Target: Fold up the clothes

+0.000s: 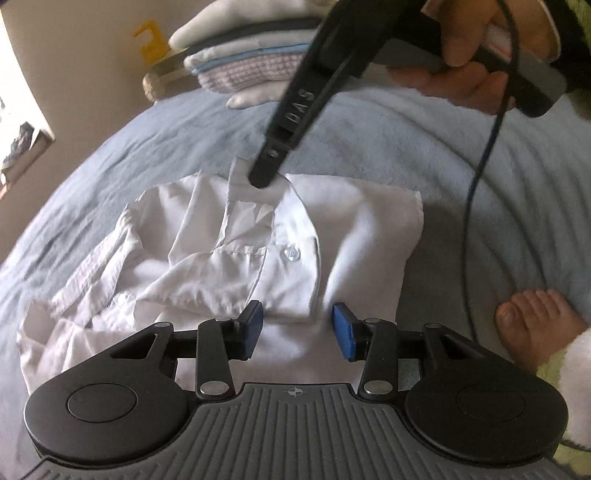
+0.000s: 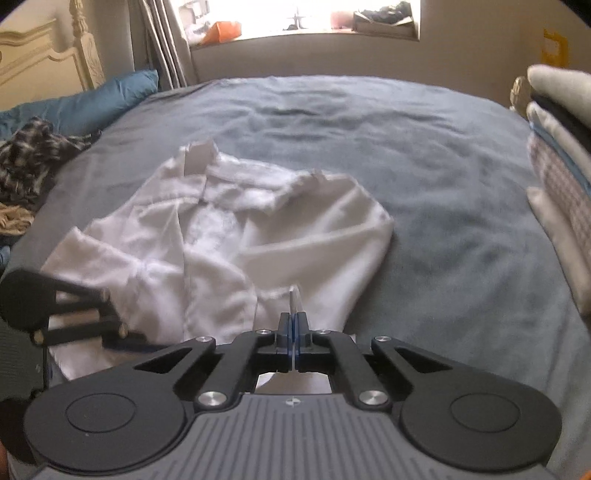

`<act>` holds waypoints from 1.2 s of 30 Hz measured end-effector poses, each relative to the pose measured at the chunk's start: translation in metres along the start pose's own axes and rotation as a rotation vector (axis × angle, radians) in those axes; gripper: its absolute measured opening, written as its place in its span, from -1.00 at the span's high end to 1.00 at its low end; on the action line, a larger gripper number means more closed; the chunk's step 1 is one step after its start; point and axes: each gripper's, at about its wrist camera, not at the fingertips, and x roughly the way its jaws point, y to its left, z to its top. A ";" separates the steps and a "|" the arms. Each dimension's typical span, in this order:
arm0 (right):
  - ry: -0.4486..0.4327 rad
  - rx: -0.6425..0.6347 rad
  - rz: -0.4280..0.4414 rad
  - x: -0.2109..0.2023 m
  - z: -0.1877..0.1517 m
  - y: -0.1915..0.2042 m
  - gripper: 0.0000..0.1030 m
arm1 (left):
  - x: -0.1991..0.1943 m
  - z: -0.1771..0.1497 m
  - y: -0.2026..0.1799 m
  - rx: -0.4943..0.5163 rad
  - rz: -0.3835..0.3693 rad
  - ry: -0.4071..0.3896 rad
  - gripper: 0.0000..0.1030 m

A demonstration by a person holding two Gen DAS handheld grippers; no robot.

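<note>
A: How do the tongs stand?
B: Right gripper (image 2: 292, 334) is clamped on a fold of the white shirt (image 2: 221, 236). Left gripper (image 1: 298, 330) gapes, pads clear of the cuff between them.
A: And the shirt?
B: Spread on the blue bedspread (image 2: 369, 122); folded pile (image 2: 557, 155) at three o'clock.

My left tool (image 1: 297, 330): black linkage arms, blue pads, silver rivets, ribbed grey base w/ crosshair mark.
My right tool (image 2: 292, 334): same build; "DAS" lettering, black cable.
Sleeve (image 1: 569, 26): yellow-green fleece, white cuff.
</note>
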 end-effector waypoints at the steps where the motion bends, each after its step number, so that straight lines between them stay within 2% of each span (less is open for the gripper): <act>1: -0.002 -0.005 0.002 0.002 0.006 -0.001 0.99 | -0.001 0.001 0.003 -0.025 -0.005 -0.001 0.16; 7: 0.019 0.010 0.037 0.029 0.048 -0.013 0.99 | -0.006 0.006 0.023 -0.118 0.018 -0.023 0.16; 14: 0.102 0.201 0.116 0.081 0.097 -0.051 0.99 | -0.004 0.006 0.037 -0.191 0.038 -0.023 0.16; 19: 0.139 0.367 0.131 0.112 0.105 -0.085 0.95 | -0.005 0.004 0.037 -0.211 0.012 -0.014 0.15; 23: 0.110 0.384 0.238 0.085 0.094 -0.089 0.88 | -0.008 -0.001 0.036 -0.242 -0.045 -0.015 0.07; 25: 0.133 0.358 0.259 0.063 0.082 -0.084 0.66 | -0.008 -0.004 0.037 -0.261 -0.073 -0.012 0.07; 26: 0.150 0.360 0.271 0.055 0.077 -0.083 0.64 | -0.006 -0.005 0.037 -0.267 -0.085 -0.009 0.06; 29: 0.220 0.421 0.324 0.028 0.051 -0.079 0.56 | -0.003 -0.008 0.035 -0.261 -0.104 0.000 0.06; 32: 0.273 0.536 0.355 0.013 0.025 -0.080 0.51 | 0.001 -0.009 0.029 -0.235 -0.109 0.011 0.06; 36: 0.340 0.694 0.339 0.015 -0.008 -0.086 0.41 | 0.010 -0.009 0.026 -0.194 -0.081 0.044 0.06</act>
